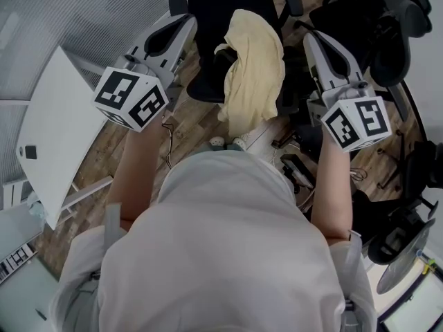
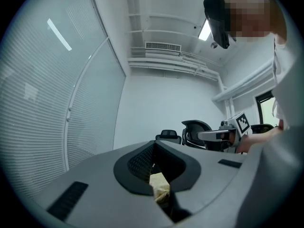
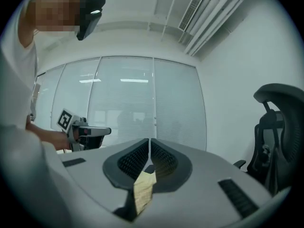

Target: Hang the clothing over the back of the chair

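The pale yellow clothing (image 1: 255, 68) hangs in a bunch between my two grippers, in front of a black office chair (image 1: 211, 9). My left gripper (image 1: 188, 21) is raised at the cloth's left and my right gripper (image 1: 311, 39) at its right. In the left gripper view the jaws (image 2: 154, 146) stand shut, with a fold of yellow cloth (image 2: 160, 184) pinched low between them. The right gripper's jaws (image 3: 149, 142) are likewise shut on a strip of the cloth (image 3: 144, 190). Each gripper view shows the other gripper across from it, level with it.
A white table (image 1: 55, 130) stands at the left. More black office chairs (image 1: 387, 19) crowd the right side, one close by in the right gripper view (image 3: 278, 127). The floor is wood planks (image 1: 194, 126). Glass walls with blinds (image 3: 128, 103) lie behind.
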Motion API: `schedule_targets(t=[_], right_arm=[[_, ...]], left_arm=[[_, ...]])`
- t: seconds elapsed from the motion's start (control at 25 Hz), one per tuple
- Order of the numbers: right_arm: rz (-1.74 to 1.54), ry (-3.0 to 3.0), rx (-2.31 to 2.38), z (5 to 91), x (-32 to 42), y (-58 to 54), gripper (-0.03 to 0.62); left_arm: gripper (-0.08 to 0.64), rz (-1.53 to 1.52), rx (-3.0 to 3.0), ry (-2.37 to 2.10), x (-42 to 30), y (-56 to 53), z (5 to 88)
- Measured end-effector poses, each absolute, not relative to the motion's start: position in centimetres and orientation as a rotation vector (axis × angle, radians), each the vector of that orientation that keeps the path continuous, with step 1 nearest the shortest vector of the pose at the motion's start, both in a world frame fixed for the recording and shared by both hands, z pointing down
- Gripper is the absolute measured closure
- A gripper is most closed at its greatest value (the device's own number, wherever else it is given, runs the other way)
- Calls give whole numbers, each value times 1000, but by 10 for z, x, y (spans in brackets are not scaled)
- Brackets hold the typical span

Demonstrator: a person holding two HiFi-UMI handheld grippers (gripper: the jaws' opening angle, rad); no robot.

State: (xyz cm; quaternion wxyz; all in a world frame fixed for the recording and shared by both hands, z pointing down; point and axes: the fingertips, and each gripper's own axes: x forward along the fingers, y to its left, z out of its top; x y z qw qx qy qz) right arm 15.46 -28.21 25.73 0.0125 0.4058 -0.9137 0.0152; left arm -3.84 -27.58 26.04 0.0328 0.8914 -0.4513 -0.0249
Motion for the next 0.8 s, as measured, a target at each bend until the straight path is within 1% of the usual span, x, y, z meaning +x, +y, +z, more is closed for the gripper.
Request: schedule_targets(t=[0.4, 0.8], right_arm=[[-33, -2932, 1360, 229, 168, -265, 569], [-16, -2936, 1394, 233, 171, -254, 569]], left_arm=[[546, -153, 2749, -1477, -50, -261, 244], [546, -175, 2740, -1530, -57, -251, 246]])
